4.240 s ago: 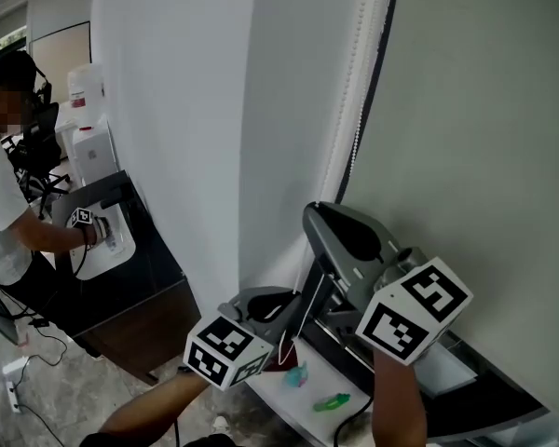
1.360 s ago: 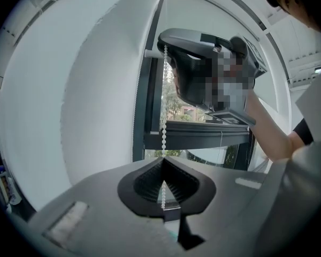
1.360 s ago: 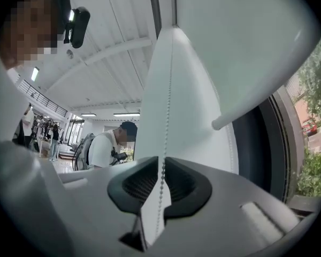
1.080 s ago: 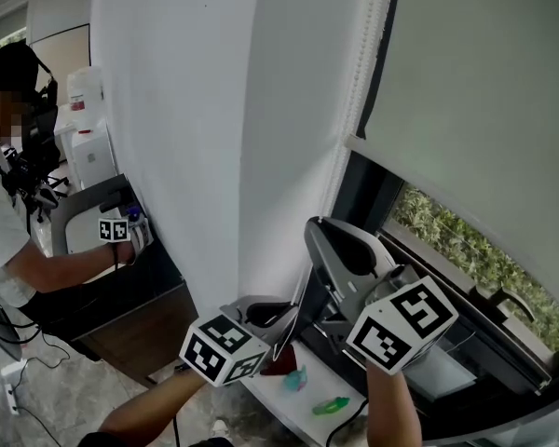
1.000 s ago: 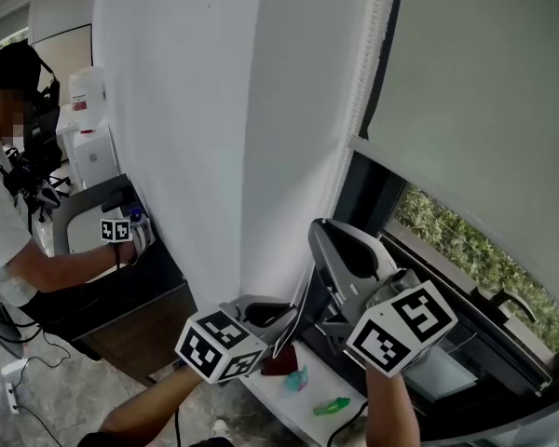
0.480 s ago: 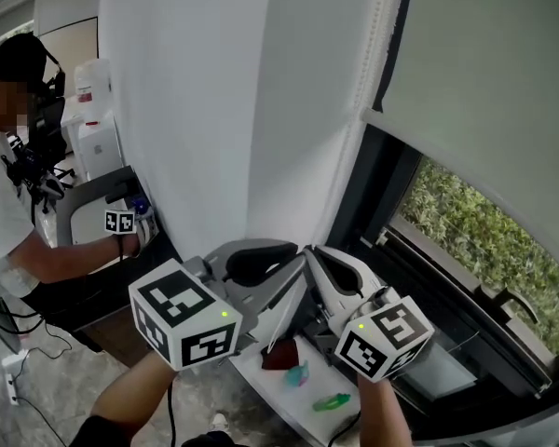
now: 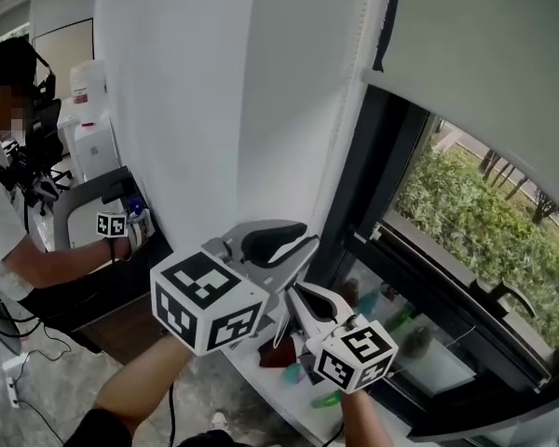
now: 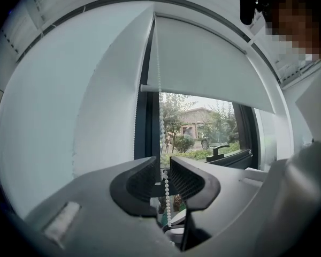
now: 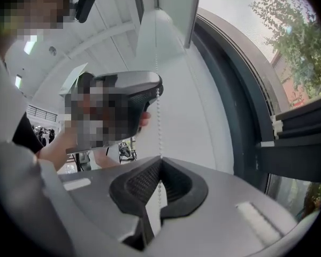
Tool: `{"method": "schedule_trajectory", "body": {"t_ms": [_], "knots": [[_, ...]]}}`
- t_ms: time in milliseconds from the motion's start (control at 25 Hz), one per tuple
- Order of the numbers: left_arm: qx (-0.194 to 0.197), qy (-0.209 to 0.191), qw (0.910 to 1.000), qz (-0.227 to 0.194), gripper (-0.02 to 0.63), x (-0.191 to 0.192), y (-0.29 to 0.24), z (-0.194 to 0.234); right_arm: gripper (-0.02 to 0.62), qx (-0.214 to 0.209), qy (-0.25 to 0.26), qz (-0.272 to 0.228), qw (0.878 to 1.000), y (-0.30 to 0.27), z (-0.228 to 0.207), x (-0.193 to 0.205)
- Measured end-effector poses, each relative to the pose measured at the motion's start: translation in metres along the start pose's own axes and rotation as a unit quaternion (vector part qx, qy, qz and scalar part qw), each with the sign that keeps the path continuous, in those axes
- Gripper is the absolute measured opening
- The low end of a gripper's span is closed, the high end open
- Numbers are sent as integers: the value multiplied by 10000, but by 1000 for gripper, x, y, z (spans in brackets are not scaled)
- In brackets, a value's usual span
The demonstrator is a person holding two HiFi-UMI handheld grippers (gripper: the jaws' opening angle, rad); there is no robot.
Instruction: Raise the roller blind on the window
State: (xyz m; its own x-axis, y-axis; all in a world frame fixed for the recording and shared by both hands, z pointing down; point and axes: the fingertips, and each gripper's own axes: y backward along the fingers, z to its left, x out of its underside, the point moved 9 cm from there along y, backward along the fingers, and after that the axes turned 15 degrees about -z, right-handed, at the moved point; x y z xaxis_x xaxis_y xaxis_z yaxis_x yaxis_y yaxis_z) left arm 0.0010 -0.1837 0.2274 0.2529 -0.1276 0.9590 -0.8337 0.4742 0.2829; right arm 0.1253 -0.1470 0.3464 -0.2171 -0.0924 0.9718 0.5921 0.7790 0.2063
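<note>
The grey roller blind (image 7: pixel 484 35) hangs partly raised, and its bottom bar (image 8: pixel 203 98) crosses the window with trees showing below. A white bead chain (image 8: pixel 159 63) drops beside the dark window frame. My left gripper (image 8: pixel 161 167) is the upper one. Its jaws have just been opening and now stand open, with the chain running loose between the pads. My right gripper (image 9: pixel 160 162) sits lower and is shut on the bead chain (image 9: pixel 158 122). In the head view the left gripper (image 7: pixel 303 240) is just above the right gripper (image 7: pixel 293 293).
A white wall pillar (image 7: pixel 196 110) stands left of the window. The window sill (image 7: pixel 270 385) below the grippers carries small red and green things. A window handle (image 7: pixel 503 291) sticks out at the right. A person (image 7: pixel 5 203) works at a desk on the far left.
The left gripper has risen along the chain and its jaws have parted. The right gripper has gone down with the chain in its grip. The blind's bottom edge has climbed, uncovering more window.
</note>
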Motion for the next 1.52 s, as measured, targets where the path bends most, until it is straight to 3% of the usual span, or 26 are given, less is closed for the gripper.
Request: {"method": "schedule_trajectory", "body": {"t_ms": [120,200,440,560,640,760,1040,1280,1400,1520], "knots": [[39,-95,9999,51,80,0,-5,-2,6,-27,30,11,10000,0,2,0],[72,-93,9999,110,19,0,-7,-3,6,12,34,10,10000,-1,2,0],[-104,-95,9993,334,17,-3,-3,4,12,-126,-369,162,9991,6,1,-9],[-105,43,9994,315,17,2,5,3,61,-376,-944,-350,9942,16,-2,-36],[-103,105,9990,429,17,15,7,3,61,-353,-1199,-838,9886,20,-8,-59],[-73,188,9979,617,17,38,11,-2,61,-217,-892,-1113,9895,15,-12,-88],[-27,264,9959,869,17,64,17,-10,98,-397,-36,-1015,9940,-14,3,-125],[-20,490,9886,1422,17,106,27,-13,100,-553,234,-920,9940,-32,10,-141],[-43,562,9865,1536,17,121,31,-13,83,-516,342,-907,9940,-36,11,-140],[-76,544,9862,1563,17,122,33,-9,26,-408,411,-951,9938,-37,9,-139]]}}
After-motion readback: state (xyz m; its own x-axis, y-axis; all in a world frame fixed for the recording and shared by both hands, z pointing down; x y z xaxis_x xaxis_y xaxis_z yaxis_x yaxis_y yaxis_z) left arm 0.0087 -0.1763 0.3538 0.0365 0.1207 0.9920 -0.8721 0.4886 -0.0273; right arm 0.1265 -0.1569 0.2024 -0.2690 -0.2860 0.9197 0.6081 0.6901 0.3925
